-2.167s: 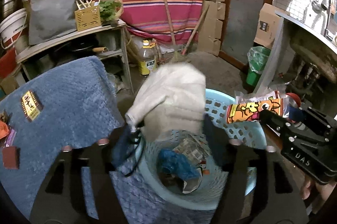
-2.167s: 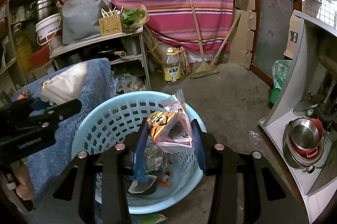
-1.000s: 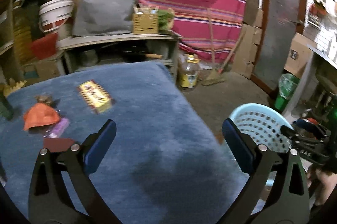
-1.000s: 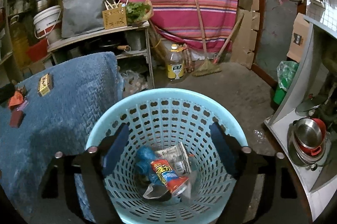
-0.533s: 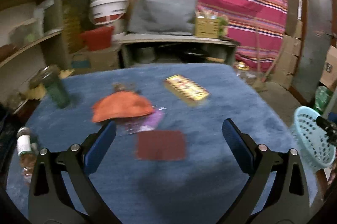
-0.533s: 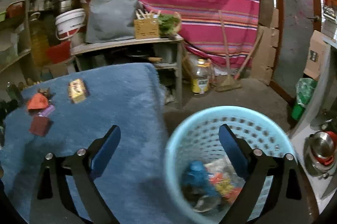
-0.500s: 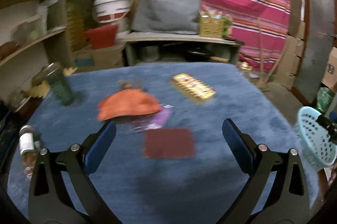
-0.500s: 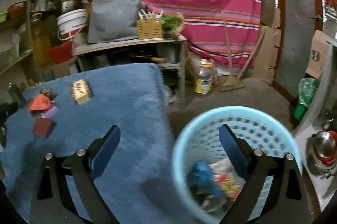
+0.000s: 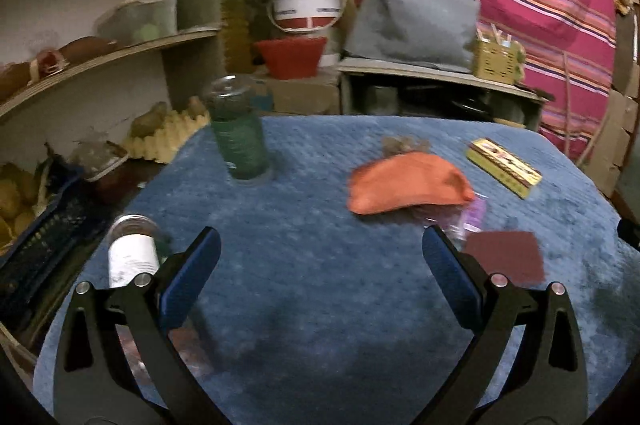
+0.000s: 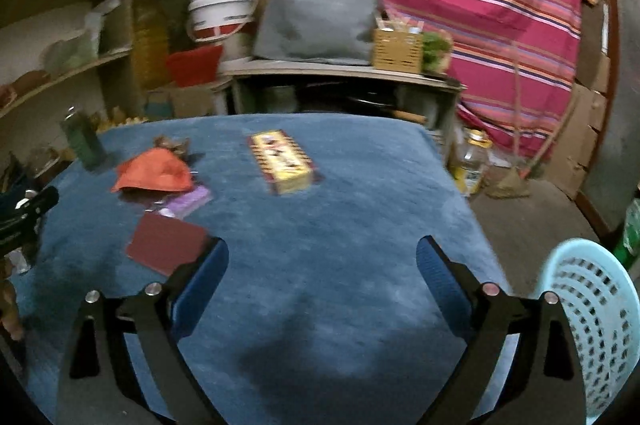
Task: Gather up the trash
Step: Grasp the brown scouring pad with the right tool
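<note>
Both views look over the blue-covered counter [image 9: 320, 305], where the trash lies: an orange wrapper [image 9: 404, 183], a purple packet [image 10: 188, 201] tucked just beside it, a dark red square [image 9: 506, 257] and a yellow box [image 10: 282, 161]. The left gripper [image 9: 320, 265] has its jaws spread wide and empty; the right gripper [image 10: 322, 265] likewise, grasping nothing. Only the left view shows the white-labelled bottle [image 9: 132, 257] lying by the counter's edge; only the right shows the light-blue basket [image 10: 592, 325] beyond the counter's corner.
</note>
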`<state>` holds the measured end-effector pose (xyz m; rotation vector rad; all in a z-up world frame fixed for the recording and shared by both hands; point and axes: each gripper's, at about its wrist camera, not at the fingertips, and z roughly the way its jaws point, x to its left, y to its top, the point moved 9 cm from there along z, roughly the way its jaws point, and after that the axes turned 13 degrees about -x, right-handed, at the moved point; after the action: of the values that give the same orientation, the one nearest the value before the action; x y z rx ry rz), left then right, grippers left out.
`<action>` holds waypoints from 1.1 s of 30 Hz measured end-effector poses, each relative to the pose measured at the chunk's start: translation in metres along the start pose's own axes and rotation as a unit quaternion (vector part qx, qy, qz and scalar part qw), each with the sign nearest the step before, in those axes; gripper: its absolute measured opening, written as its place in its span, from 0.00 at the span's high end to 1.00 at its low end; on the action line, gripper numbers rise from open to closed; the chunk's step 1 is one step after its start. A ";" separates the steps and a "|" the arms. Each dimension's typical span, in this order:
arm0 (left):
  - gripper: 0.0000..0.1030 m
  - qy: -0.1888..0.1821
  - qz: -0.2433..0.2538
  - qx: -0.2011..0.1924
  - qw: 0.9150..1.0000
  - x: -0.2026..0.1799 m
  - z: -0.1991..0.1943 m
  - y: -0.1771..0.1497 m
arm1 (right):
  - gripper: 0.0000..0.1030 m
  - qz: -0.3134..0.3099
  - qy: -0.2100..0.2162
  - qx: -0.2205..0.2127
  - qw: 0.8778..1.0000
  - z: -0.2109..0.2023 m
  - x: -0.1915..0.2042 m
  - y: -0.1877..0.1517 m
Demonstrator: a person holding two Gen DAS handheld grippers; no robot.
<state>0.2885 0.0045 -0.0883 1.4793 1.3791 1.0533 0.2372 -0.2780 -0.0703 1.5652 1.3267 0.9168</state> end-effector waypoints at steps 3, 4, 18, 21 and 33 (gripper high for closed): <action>0.05 0.018 -0.002 -0.015 1.000 0.016 0.000 0.000 | 0.10 -0.007 0.017 0.005 1.000 0.011 0.028 0.002; 0.05 0.022 -0.001 -0.018 1.000 0.020 -0.001 0.000 | 0.10 -0.011 0.022 0.008 1.000 0.016 0.038 0.002; 0.05 0.067 -0.043 -0.035 0.996 0.061 -0.016 -0.012 | 0.10 -0.065 0.066 0.072 0.993 0.058 0.120 -0.023; 0.05 0.068 -0.049 -0.039 0.996 0.065 -0.017 -0.012 | 0.10 -0.066 0.071 0.085 0.992 0.064 0.131 -0.026; 0.05 0.073 -0.093 -0.015 0.993 0.080 -0.011 -0.022 | 0.14 -0.079 0.055 0.116 0.989 0.081 0.147 -0.036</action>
<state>0.2752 0.0862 -0.1033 1.2463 1.5640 1.0750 0.3228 -0.1434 -0.1324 1.5745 1.6604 0.7815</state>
